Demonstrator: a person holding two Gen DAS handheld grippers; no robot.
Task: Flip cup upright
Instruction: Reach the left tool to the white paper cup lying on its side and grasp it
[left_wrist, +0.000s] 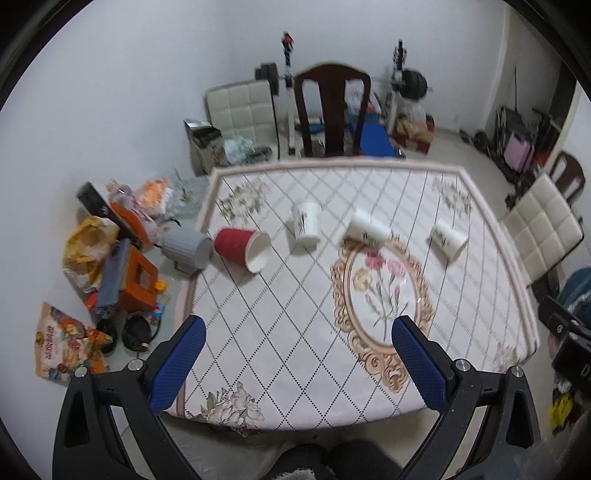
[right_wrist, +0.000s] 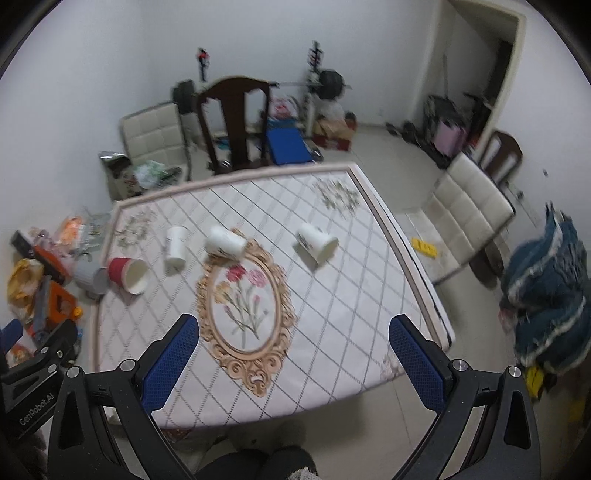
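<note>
Red ribbed paper cup (left_wrist: 242, 249) lies on its side at the far left of the table (left_wrist: 461, 295), mouth toward the near right, beside three toppled white cups (left_wrist: 307, 225). Left gripper (left_wrist: 299, 365) and right gripper (right_wrist: 295, 363) both hover wide and empty over the near edge, well apart from it; the left appears nearer.

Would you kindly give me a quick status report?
Left gripper and right gripper open, holding nothing. Red cup and three white cups on their sides. Nothing in the way.

Home: dining table (left_wrist: 480, 295), chairs (left_wrist: 332, 110), barbell (left_wrist: 413, 83).
</note>
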